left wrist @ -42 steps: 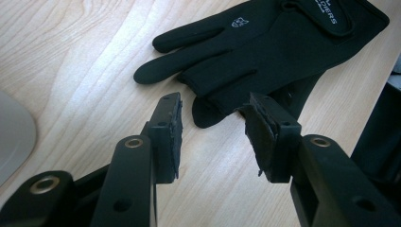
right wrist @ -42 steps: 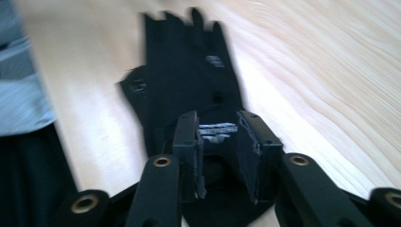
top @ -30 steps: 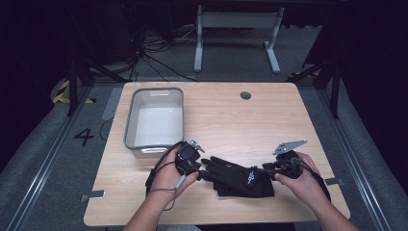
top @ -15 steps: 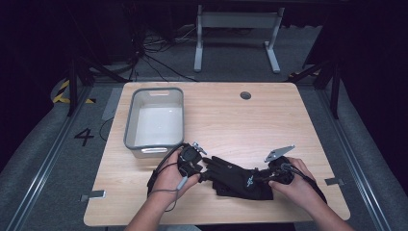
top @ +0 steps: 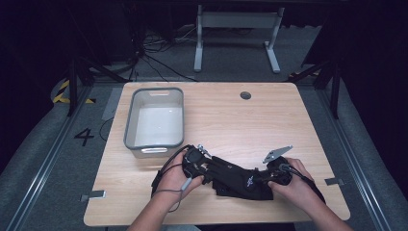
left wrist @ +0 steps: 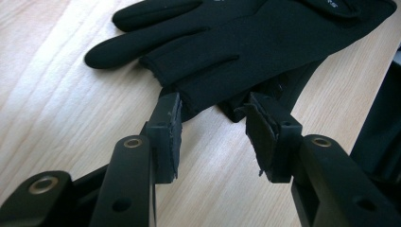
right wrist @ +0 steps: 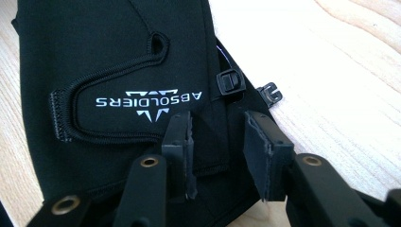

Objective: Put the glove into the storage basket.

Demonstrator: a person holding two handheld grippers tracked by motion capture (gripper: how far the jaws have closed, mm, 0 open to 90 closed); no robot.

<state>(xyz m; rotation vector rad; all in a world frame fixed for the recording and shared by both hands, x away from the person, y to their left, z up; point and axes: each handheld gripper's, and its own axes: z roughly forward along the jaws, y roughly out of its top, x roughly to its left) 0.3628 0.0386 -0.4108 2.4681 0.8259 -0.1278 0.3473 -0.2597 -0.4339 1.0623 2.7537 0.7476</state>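
Note:
Black gloves [top: 238,179] lie one on the other near the table's front edge. In the left gripper view their fingers [left wrist: 189,52] point toward me. My left gripper [left wrist: 213,127] [top: 208,170] is open, and a fingertip edge just reaches its left pad [left wrist: 174,124]. In the right gripper view the cuff bears the white word ABSOLDIERS [right wrist: 146,100] and a small black clip [right wrist: 230,83]. My right gripper [right wrist: 217,130] [top: 263,175] stands over that cuff. Its jaws have just been closing, with cuff fabric between them, and the pads stand apart.
An empty grey bin [top: 131,120] stands at the back left of the wooden table [top: 269,125], just beyond my left hand. A round cable hole [top: 246,95] sits toward the far edge. Cables trail from both grippers over the forearms.
The right gripper has edged a little left onto the glove's cuff. The left gripper and the gloves have stayed where they were.

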